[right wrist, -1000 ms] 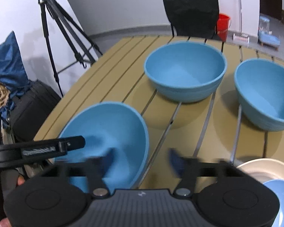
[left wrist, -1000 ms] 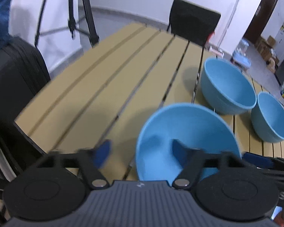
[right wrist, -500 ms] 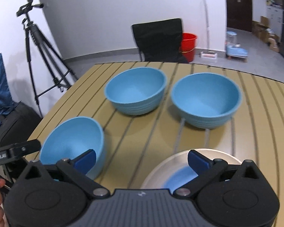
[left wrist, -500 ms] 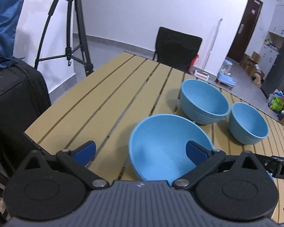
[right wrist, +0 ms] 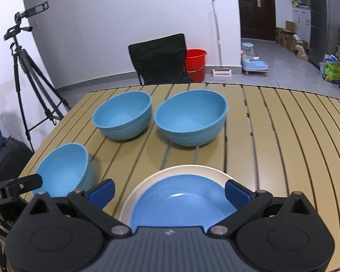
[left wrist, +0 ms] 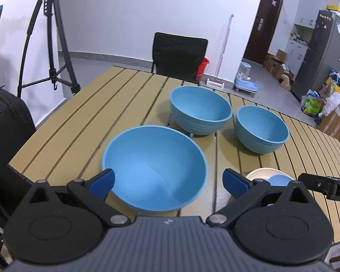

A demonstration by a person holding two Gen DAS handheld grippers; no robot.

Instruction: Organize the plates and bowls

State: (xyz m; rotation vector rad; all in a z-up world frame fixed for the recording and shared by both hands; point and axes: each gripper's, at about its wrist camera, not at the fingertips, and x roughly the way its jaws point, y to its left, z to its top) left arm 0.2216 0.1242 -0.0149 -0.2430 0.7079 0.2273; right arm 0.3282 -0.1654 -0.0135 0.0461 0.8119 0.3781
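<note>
The left gripper (left wrist: 168, 182) has just been opening and now stands spread wide above the near blue bowl (left wrist: 155, 167), with nothing pinched between its pads. The right gripper (right wrist: 170, 192) also has just been opening and is spread wide and empty over the blue plate (right wrist: 181, 201), which lies inside a cream plate (right wrist: 133, 195). Farther on the slatted surface (right wrist: 283, 136), two more blue bowls (right wrist: 190, 117) stand side by side, close but apart.

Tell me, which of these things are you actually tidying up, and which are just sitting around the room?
Part of the job:
near blue bowl
two far blue bowls
blue plate on the cream plate
slatted table

Just lying about:
black chair
red bucket
tripod
pet water dispenser
black suitcase
</note>
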